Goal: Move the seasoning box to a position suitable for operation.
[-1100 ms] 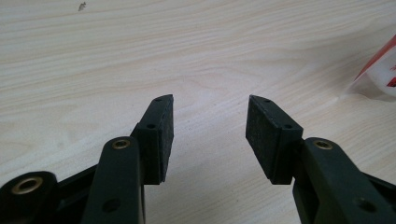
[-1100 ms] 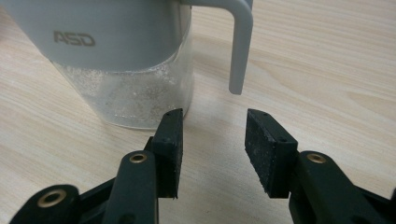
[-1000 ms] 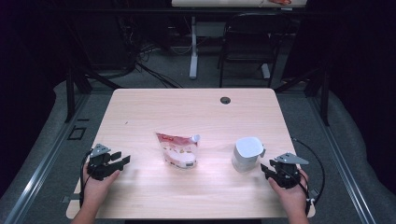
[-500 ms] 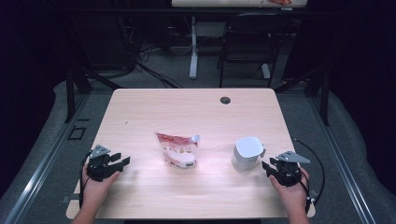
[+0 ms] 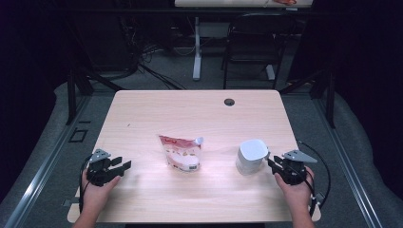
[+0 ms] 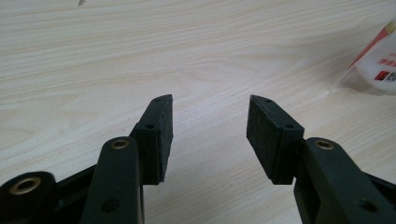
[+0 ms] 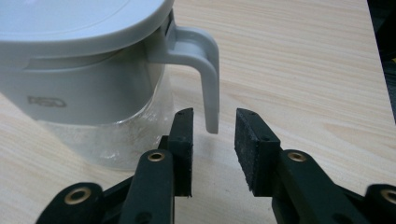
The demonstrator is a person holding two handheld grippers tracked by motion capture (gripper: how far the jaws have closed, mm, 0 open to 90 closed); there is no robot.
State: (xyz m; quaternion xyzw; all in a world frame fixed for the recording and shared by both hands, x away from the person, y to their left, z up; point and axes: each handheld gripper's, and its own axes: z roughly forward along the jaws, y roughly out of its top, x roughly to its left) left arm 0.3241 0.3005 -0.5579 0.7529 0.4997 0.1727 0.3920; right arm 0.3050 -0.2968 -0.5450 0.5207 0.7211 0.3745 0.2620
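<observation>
A pale grey jug [image 5: 251, 156] with a lid and a clear lower body stands right of the table's middle. My right gripper [image 5: 271, 162] sits just right of it, low over the table. Its jaws have just been closing, and the lower tip of the jug's handle [image 7: 208, 70] hangs between the fingertips of the right gripper [image 7: 214, 116] with a gap on each side. A red and white pouch [image 5: 182, 153] lies at the centre, its corner [image 6: 380, 60] showing in the left gripper view. My left gripper [image 5: 122, 163] [image 6: 210, 105] rests open and empty at the left.
The wooden table [image 5: 190, 109] has a dark cable hole [image 5: 229, 102] near its far edge. A chair [image 5: 252, 42] and a desk leg [image 5: 196, 47] stand on the floor beyond it. A black cable [image 5: 323, 166] loops past the table's right edge.
The right gripper's jaws have drawn closer together by the jug's handle. The left hand, the pouch and the jug have kept still.
</observation>
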